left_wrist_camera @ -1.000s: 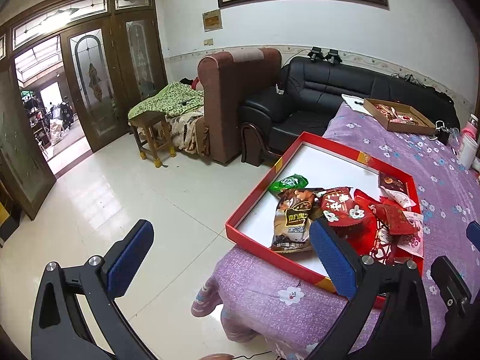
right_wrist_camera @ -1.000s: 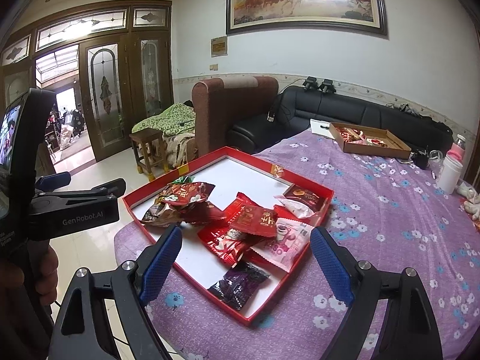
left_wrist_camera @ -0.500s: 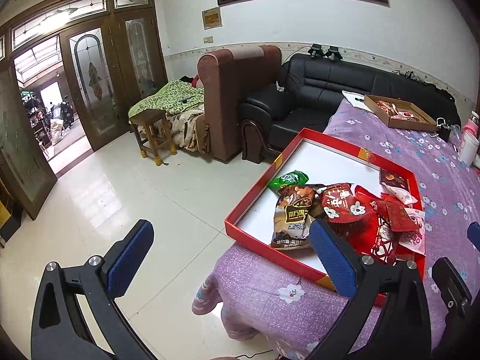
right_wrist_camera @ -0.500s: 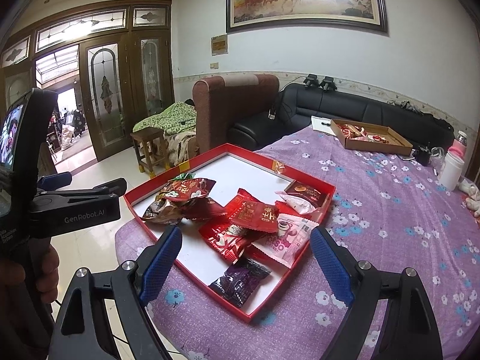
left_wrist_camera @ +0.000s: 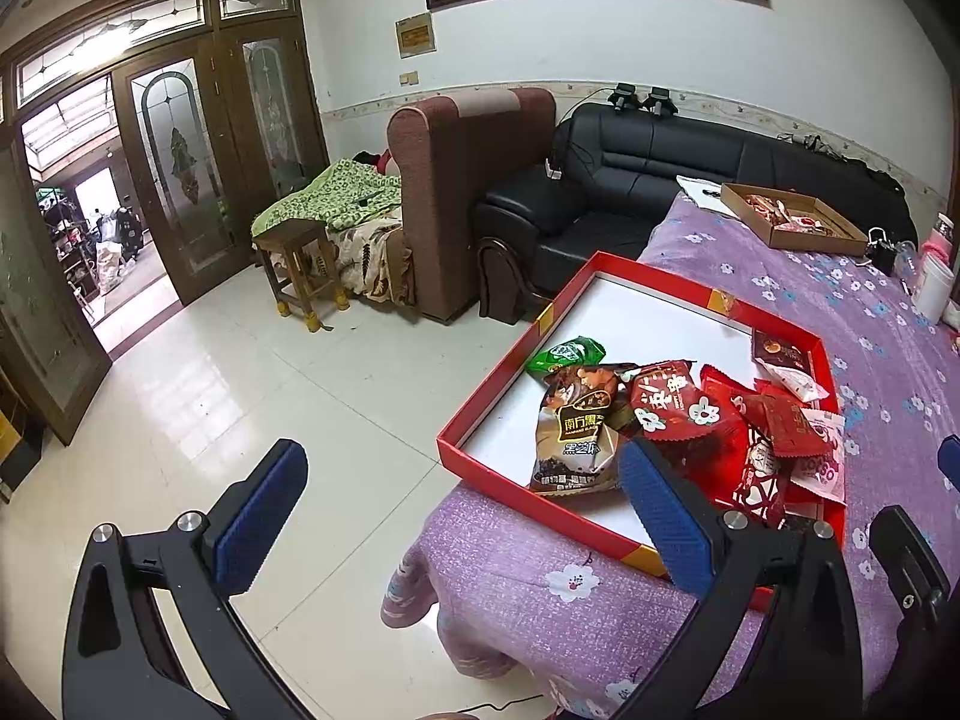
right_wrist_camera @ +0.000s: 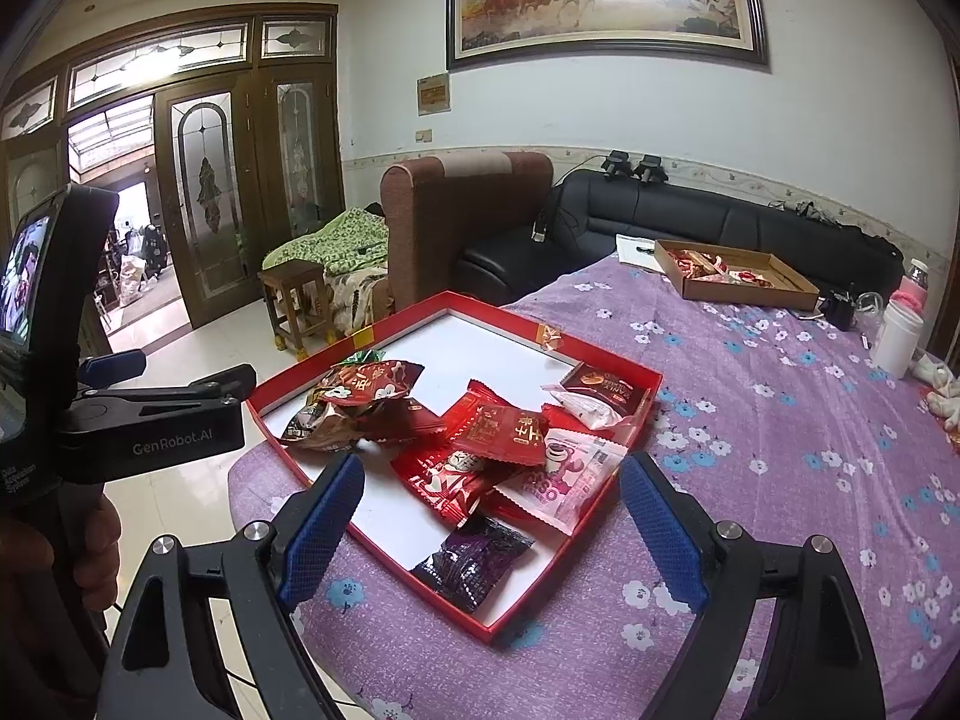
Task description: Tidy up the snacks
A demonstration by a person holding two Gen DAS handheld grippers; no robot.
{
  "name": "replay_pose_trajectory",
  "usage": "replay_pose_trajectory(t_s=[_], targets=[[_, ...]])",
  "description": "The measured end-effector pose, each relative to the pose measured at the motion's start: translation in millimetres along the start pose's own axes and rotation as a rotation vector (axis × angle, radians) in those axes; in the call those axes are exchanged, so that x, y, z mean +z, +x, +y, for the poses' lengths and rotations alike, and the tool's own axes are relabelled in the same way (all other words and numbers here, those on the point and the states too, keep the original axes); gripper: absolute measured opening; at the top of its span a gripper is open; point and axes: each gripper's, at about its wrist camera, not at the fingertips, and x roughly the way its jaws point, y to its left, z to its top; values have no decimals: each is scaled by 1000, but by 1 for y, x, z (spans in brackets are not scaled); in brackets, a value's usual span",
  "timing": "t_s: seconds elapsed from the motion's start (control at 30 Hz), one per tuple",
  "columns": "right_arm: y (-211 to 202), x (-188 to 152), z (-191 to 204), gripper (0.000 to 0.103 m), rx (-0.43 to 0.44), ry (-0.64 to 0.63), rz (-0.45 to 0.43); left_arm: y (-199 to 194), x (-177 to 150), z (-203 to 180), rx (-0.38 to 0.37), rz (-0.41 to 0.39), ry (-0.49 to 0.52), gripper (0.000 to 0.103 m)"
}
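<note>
Both grippers, L (left_wrist_camera: pixel 459 507) & R (right_wrist_camera: pixel 489 525), have jaws wide open, empty, hovering short of the red tray (right_wrist_camera: pixel 384 333) on the bed. Snacks (right_wrist_camera: pixel 480 450) lie jumbled inside. Approach step; next, drop R onto one packet.

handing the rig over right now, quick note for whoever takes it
Left tongs: open, empty, hanging over the table's edge beside the red tray.
Right tongs: open, empty, above the tray's near corner.
Snack packets all lie jumbled in the tray: purple packet nearest, pink packet, brown bag, green packet.
Done: nothing sorted or gripped.
Left: all the organizing.
</note>
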Motion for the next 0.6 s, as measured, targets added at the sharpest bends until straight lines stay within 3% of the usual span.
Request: replay_pose_trajectory(t_s=[0.6], targets=[[4, -2, -1, 89, -2, 8, 16, 7, -4, -3, -8, 26, 11, 103]])
